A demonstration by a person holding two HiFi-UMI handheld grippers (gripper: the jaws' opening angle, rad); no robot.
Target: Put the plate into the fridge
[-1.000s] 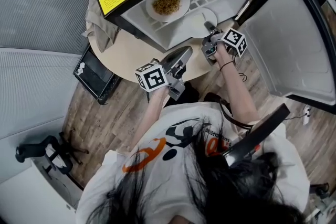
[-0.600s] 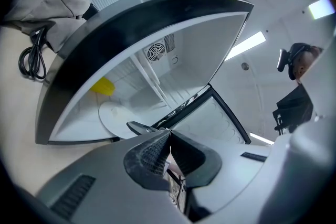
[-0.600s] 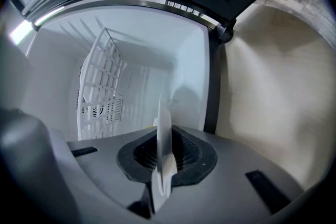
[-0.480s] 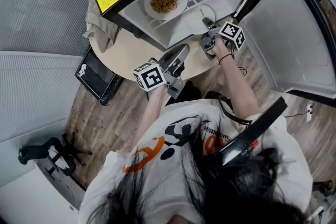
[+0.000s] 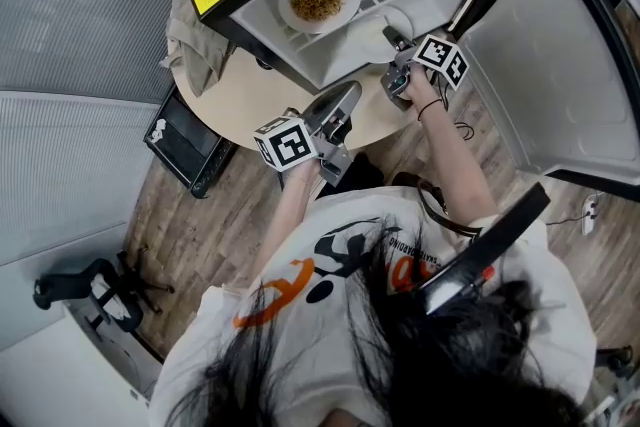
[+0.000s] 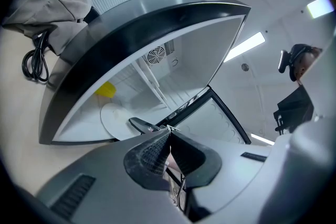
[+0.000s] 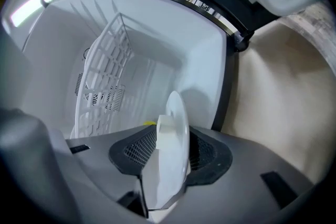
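Hand [image 5: 424,91] on your right tips the right tongs [image 7: 173,150] slightly down into the fridge [image 7: 206,75], jaws just opening around the plate [image 7: 177,131] standing between them. Your left tongs [image 6: 169,136] point level, closed, empty.

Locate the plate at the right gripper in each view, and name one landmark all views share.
Head view: plate on the fridge floor, top centre, at the right gripper tip.
Left gripper view: plate a pale disc, lower left of centre.
Right gripper view: plate edge-on, bottom centre, between jaws that have just been opening.
Shared landmark: the fridge's white inside.
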